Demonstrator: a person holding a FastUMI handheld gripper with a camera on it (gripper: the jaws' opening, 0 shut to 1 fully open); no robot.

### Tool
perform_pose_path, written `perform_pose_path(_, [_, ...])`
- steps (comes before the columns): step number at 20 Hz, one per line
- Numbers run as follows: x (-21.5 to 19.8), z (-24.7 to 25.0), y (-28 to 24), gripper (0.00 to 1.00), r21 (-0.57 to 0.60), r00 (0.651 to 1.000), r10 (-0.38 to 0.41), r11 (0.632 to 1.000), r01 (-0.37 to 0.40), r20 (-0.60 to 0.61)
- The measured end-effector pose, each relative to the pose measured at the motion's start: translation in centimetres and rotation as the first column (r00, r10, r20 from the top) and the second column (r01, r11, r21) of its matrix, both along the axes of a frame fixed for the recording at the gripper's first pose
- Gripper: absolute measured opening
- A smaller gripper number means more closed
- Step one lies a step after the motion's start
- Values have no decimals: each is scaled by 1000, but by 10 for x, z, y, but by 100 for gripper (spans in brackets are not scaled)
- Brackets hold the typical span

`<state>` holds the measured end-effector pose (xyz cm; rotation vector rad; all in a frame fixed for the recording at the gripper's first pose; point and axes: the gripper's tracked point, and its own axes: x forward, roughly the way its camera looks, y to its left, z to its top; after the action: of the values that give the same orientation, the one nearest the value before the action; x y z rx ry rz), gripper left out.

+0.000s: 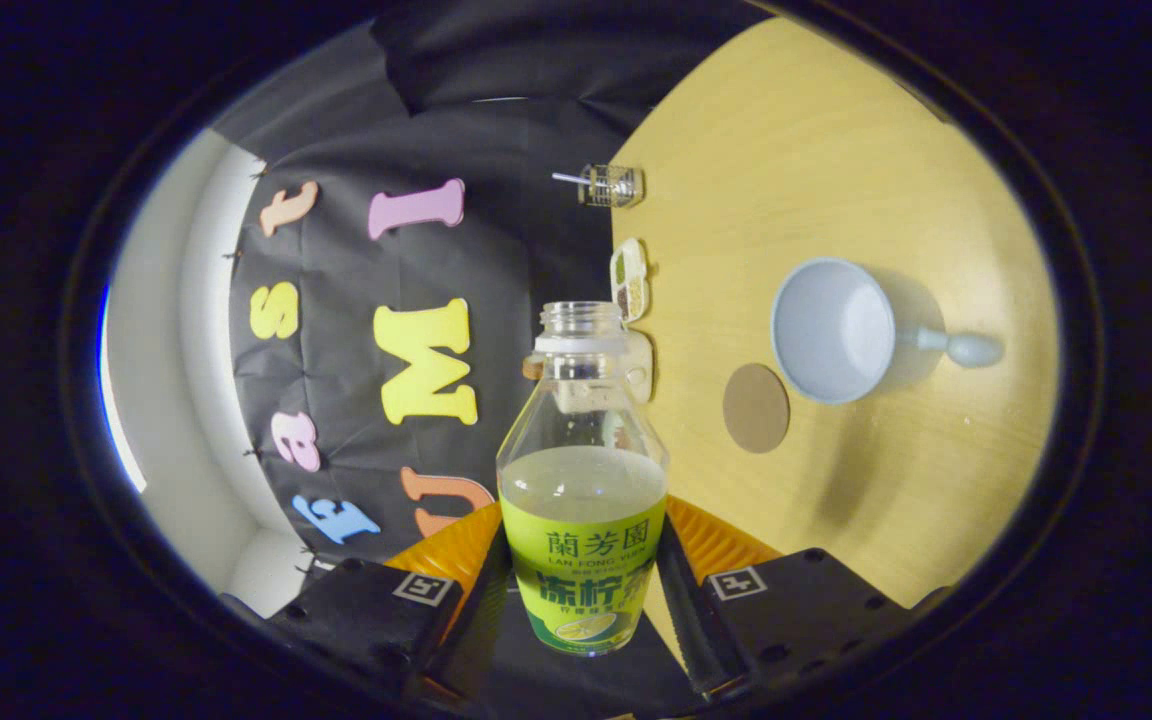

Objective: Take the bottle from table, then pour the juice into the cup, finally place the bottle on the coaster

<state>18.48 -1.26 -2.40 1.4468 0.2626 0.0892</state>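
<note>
My gripper (581, 580) is shut on a clear bottle (583, 470) with a green label, both fingers pressing its lower body. The bottle has no cap and is partly filled with pale juice. The view is rolled sideways, so the wooden table (806, 160) stands to the right of the bottle. A pale blue cup (831, 330) with a handle lies on the table beyond the fingers, its mouth facing me and its inside bare. A round brown coaster (756, 407) lies flat on the table between the bottle and the cup, close to the cup's rim.
A small glass jar (611, 185) with a stick in it stands at the table's far edge. A small tray with compartments (629, 280) sits by the same edge, just beyond the bottle's neck. The booth's black cloth wall is behind the bottle.
</note>
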Motion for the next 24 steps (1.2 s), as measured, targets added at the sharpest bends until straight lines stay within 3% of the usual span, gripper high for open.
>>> perform_pose_path(4, [-2, 13, 0, 78, -271, 1000, 12, 962, -9, 7])
perform_pose_path(8, [3, 33, 3, 78, -495, 997, 38, 869, 0, 66])
perform_pose_path(13, [25, 53, 13, 78, -781, 988, 68, 621, 67, 138])
perform_pose_path(18, [61, 38, 3, 79, -937, 989, 32, 326, 128, 146])
perform_pose_path(22, [88, 20, 3, 80, -976, 989, 37, 167, 138, 146])
perform_pose_path(24, [105, 8, 1, 80, -982, 989, 32, 126, 142, 147])
